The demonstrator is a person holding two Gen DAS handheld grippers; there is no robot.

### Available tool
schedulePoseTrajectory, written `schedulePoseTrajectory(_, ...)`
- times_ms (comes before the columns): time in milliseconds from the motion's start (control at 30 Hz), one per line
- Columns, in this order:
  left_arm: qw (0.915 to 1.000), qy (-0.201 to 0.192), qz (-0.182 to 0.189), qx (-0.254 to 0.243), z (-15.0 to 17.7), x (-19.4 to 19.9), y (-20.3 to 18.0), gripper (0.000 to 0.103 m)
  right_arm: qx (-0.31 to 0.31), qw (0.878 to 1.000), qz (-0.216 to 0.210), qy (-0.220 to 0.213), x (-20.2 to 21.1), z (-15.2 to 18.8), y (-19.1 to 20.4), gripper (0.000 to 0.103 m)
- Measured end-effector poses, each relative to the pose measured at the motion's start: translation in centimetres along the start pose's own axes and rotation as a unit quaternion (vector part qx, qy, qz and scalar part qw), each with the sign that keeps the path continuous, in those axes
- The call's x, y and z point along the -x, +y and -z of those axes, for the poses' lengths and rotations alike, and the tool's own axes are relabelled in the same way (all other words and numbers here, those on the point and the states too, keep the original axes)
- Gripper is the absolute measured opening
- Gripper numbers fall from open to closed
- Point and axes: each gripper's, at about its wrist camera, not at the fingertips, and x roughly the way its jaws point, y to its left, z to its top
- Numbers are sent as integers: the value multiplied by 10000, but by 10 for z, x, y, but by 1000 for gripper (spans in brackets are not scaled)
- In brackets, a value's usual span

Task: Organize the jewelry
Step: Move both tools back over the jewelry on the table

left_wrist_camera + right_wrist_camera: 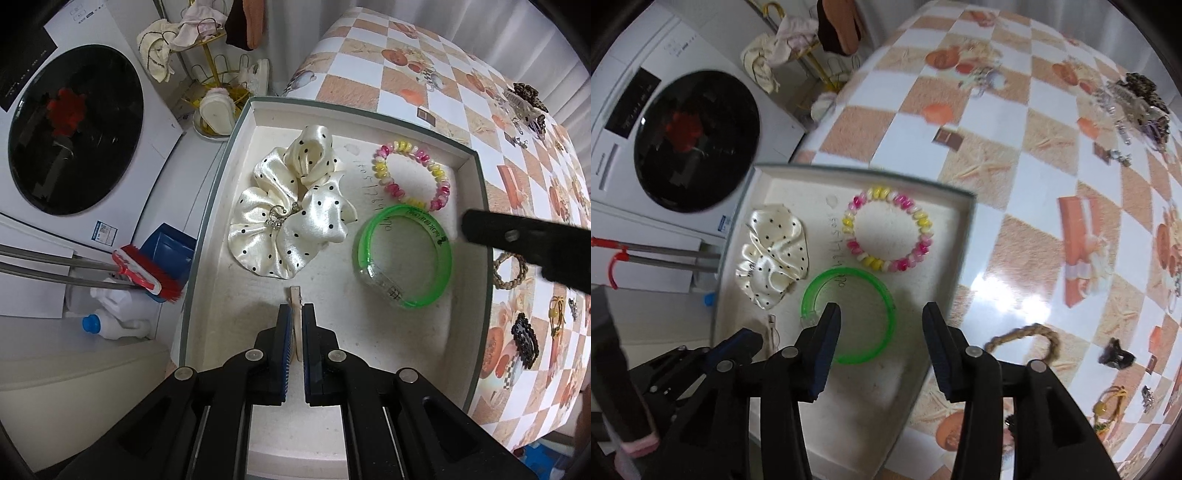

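Checkered tablecloth (1027,236): left gripper (295,314) pinches a cream clip (295,295); right gripper (881,314) gapes.

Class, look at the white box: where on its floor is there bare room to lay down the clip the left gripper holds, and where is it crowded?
Bare floor lies along the near end of the box, below the scrunchie and green bangle, around the left gripper and its clip. The far half is crowded, the bead bracelet included.

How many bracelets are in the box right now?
2. The beaded bracelet lies at the box's far right corner. The green bangle lies just nearer, under the open right gripper. The scrunchie may hide smaller pieces.
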Motion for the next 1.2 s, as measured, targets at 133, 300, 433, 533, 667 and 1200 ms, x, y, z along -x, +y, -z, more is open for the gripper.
schedulePoseTrajectory(133,10000,-5,46,-77,0,4,-5,10,-228,9996,52,-165,24,6,-24,56)
schedulePoseTrajectory(300,9998,66,25,-161,-2,2,-19,10,-559,9979,136,-301,43,9,-59,59)
schedulePoseTrajectory(433,9998,118,-1,-181,-4,4,-37,10,-792,9960,167,-377,49,11,-95,63)
schedulePoseTrajectory(533,9998,94,-22,-189,-6,10,-56,43,-931,9945,171,-436,59,15,-127,63)
schedulePoseTrajectory(667,9996,-179,-147,-187,-13,31,-86,103,-1028,9934,135,-482,69,13,-168,64)
schedulePoseTrajectory(1200,9997,-128,152,-162,-22,17,-213,103,-555,9967,84,-581,79,-15,-259,77)
